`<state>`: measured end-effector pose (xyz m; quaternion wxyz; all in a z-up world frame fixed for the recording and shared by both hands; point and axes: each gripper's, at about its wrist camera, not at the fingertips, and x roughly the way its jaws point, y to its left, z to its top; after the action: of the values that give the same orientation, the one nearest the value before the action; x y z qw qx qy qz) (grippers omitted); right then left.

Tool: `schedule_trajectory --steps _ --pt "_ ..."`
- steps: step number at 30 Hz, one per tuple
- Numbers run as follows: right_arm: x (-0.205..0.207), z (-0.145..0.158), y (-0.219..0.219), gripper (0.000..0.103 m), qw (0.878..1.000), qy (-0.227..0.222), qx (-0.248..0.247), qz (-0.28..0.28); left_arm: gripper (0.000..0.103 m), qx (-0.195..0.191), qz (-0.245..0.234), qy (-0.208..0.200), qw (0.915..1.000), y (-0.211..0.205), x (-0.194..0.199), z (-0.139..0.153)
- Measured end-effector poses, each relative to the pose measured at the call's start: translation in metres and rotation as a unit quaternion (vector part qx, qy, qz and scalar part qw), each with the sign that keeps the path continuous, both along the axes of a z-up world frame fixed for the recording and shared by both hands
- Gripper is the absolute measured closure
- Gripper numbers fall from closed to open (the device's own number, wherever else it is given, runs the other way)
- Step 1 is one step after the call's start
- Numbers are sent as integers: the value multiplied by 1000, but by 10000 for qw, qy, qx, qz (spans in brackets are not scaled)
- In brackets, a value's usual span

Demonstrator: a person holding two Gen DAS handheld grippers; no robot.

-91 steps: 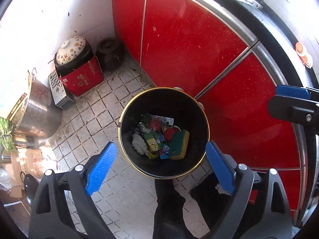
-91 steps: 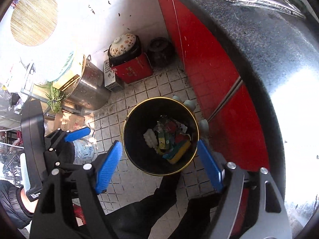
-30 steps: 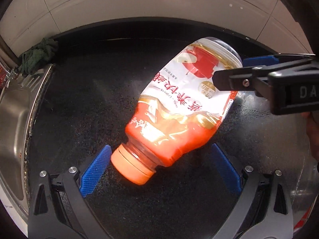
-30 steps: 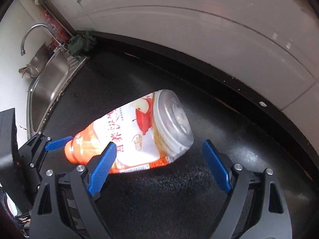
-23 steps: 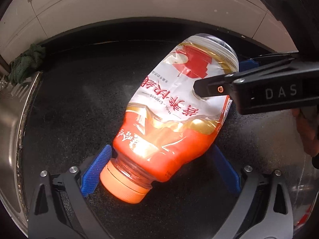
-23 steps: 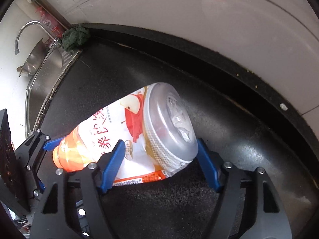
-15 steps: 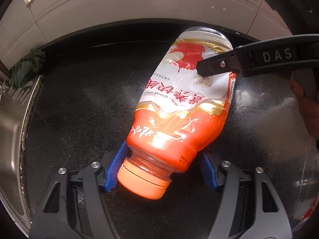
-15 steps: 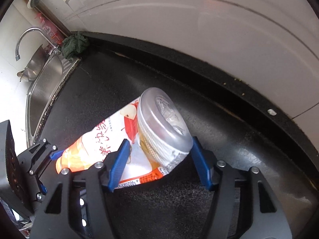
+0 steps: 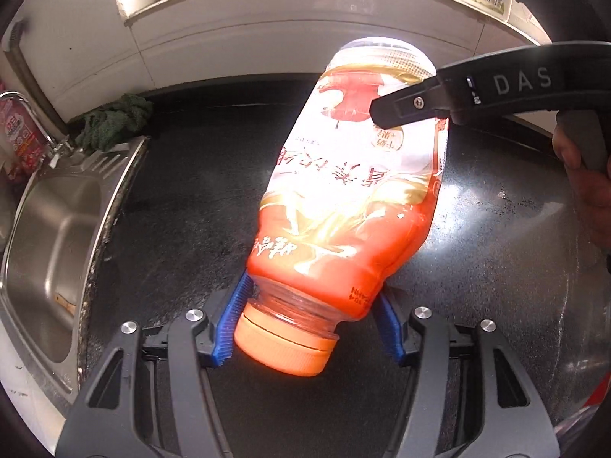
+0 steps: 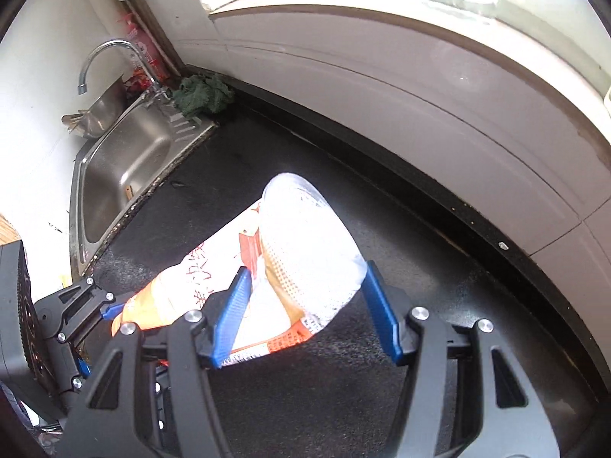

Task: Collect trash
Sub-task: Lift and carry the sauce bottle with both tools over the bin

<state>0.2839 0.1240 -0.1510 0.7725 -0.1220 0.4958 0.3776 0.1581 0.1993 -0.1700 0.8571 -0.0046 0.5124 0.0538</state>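
Note:
An empty plastic drink bottle [image 9: 355, 198] with a red and white label and an orange cap [image 9: 284, 349] is held above the black countertop [image 9: 172, 191]. My left gripper [image 9: 307, 322] is shut on its neck end, just above the cap. My right gripper [image 10: 303, 311] is shut on its clear base end [image 10: 309, 240]. The right gripper's black body crosses the upper right of the left wrist view. The left gripper shows at the lower left of the right wrist view, at the cap end.
A steel sink [image 10: 122, 164] with a curved tap [image 10: 103, 57] is set into the counter at the left. A dark green cloth [image 10: 202, 95] lies at the sink's back corner. A white tiled wall [image 10: 420, 76] runs behind the counter.
Both grippers left the floor bin, came to the bottle on the counter and closed on it, left on the neck, right on the base. The bottle has since risen off the counter.

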Motion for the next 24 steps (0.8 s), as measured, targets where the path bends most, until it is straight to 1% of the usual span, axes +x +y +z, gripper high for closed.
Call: schedule_trajectory --steps 4,6,11,14,17,21,24 --pt "-45 21 20 44 9992 -134 97 374 44 151 332 -107 9993 10 -46 22" --pt "-72 26 34 44 9979 -164 143 605 44 213 545 -115 9982 19 -74 30" --pt "-152 30 77 44 9913 -99 183 1300 44 355 1193 -24 9922 36 -168 39" --pt "-206 28 104 44 9842 -41 181 1761 44 397 1646 78 9855 44 -228 39" --pt "-262 23 130 44 9749 49 151 2223 44 396 2106 215 9765 53 -289 36" --pt "-337 12 153 44 9602 199 85 2785 44 389 2626 392 9633 58 -365 31" --pt "-387 0 168 44 9474 259 -36 3189 45 330 2915 554 9544 59 -412 20"
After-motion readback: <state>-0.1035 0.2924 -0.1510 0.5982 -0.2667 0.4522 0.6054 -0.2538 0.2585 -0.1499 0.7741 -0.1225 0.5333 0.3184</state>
